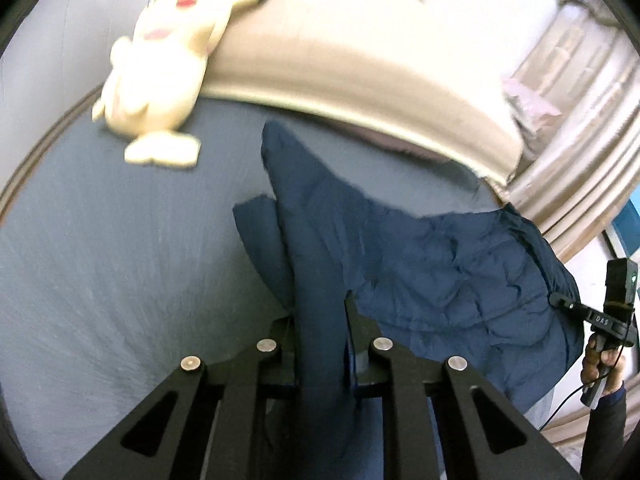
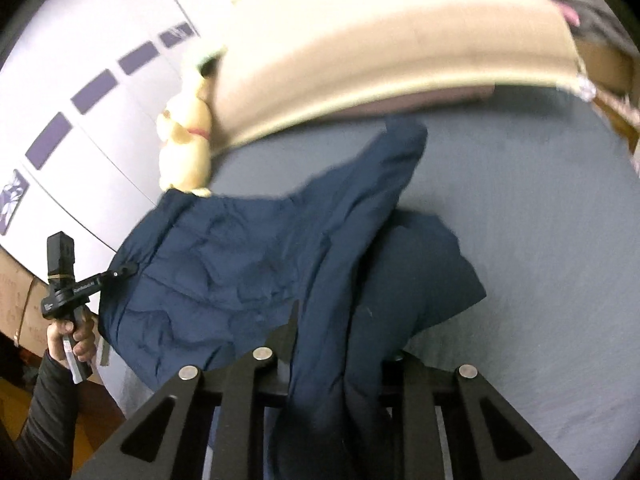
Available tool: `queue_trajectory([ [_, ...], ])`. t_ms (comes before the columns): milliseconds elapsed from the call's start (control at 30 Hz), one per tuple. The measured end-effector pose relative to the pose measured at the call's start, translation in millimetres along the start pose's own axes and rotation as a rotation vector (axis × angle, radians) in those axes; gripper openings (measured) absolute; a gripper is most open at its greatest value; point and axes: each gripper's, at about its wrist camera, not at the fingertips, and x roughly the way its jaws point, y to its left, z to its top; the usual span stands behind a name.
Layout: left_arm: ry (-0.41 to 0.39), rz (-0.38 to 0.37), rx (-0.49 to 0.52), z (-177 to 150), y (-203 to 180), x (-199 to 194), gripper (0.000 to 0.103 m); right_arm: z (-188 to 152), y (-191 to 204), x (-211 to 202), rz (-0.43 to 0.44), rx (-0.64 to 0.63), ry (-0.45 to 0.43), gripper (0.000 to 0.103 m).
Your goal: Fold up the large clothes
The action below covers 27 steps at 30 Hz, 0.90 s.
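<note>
A dark navy padded garment [image 1: 440, 260] hangs lifted above the grey-blue bed sheet [image 1: 100, 260], stretched between both grippers. My left gripper [image 1: 320, 312] is shut on a fold of the fabric, which runs back between its fingers; in the right wrist view this same left gripper [image 2: 128, 270] clamps the garment's [image 2: 224, 264] left edge. My right gripper [image 2: 344, 332] is shut on another bunch of the cloth, which drapes over and hides its right finger. Seen from the left wrist, the right gripper [image 1: 560, 302] pinches the garment's right edge.
A cream plush toy [image 1: 160, 68] leans on a beige padded headboard [image 1: 340, 60] at the bed's far side. A person's hand [image 2: 72, 340] in a dark sleeve holds the left gripper's handle. Cardboard boxes stand at the far right edge [image 2: 608, 64].
</note>
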Motion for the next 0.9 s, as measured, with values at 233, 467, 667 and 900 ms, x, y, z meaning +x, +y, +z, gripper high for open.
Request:
queue_trajectory([
  [233, -0.121, -0.046, 0.074, -16.0, -36.7, -79.8, 0.016, -17.7, 31.7, -91.4, -0.017, -0.065, -0.127, 0.022],
  [467, -0.179, -0.059, 0.105, -64.7, -44.1, -107.1, 0.016, -74.6, 28.1, -121.2, -0.015, -0.042, -0.175, 0.022],
  [667, -0.095, -0.003, 0.057, -121.1, -24.8, -74.6, 0.016, -135.5, -0.8, -80.4, -0.007, 0.044, -0.101, 0.022],
  [900, 0.045, 0.156, -0.033, -185.8, 18.1, -7.8, 0.024, -207.6, -54.2, 4.5, -0.009, 0.235, 0.029, 0.031],
])
